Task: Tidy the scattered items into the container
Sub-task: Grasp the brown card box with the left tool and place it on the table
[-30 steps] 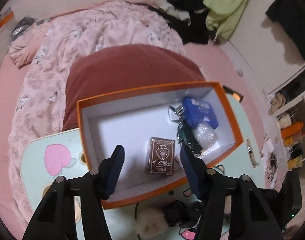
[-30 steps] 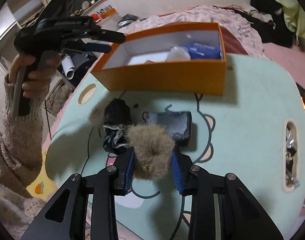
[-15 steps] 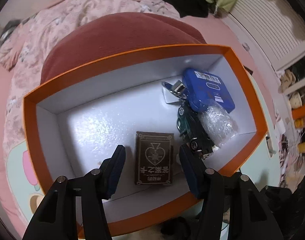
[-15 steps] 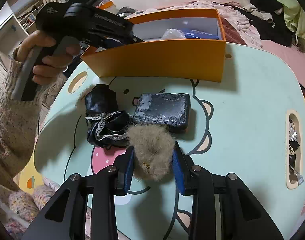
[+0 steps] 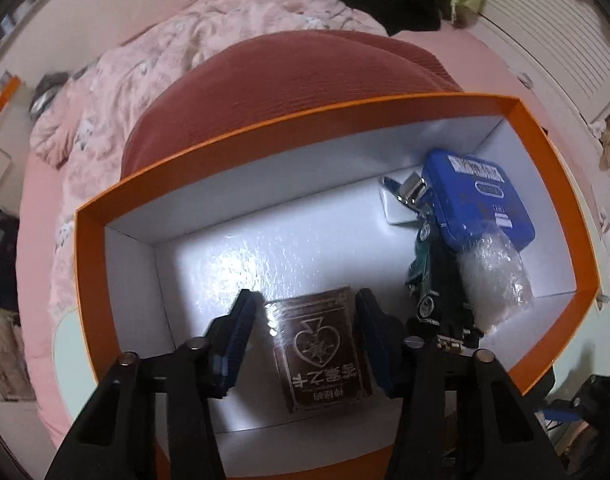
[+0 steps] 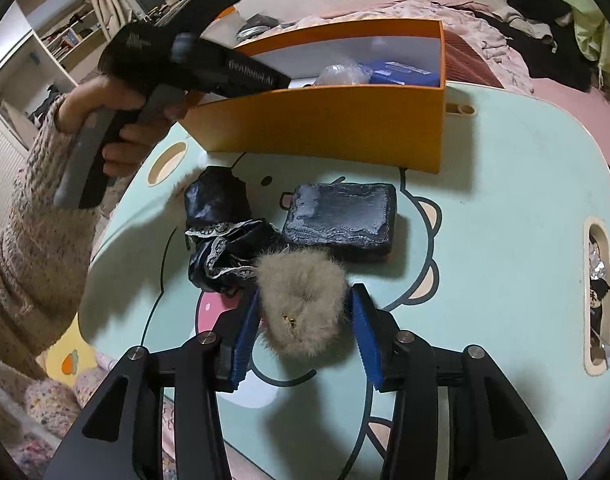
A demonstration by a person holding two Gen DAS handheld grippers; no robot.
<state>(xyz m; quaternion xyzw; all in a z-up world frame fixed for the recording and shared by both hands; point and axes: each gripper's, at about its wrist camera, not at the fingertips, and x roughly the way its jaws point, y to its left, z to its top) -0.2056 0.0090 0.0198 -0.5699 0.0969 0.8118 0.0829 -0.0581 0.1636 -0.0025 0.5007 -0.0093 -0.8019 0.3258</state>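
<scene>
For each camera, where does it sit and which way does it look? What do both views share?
Left wrist: on the left tool, looking steeply down into the orange box; its closing fingers flank a brown card box.
Right wrist: on the right tool, looking down over the table; its opening fingers flank a fur ball; a hand shows.
Shared: the orange box, the blue tin.

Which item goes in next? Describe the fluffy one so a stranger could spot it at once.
Start at the mint-green cartoon-print table and its orange cardboard box. In front of the box lie a dark padded rectangular pouch and a black lace-trimmed fabric bundle. Nearest them sits the beige fluffy fur pompom, the only pale, fuzzy, round item.
</scene>
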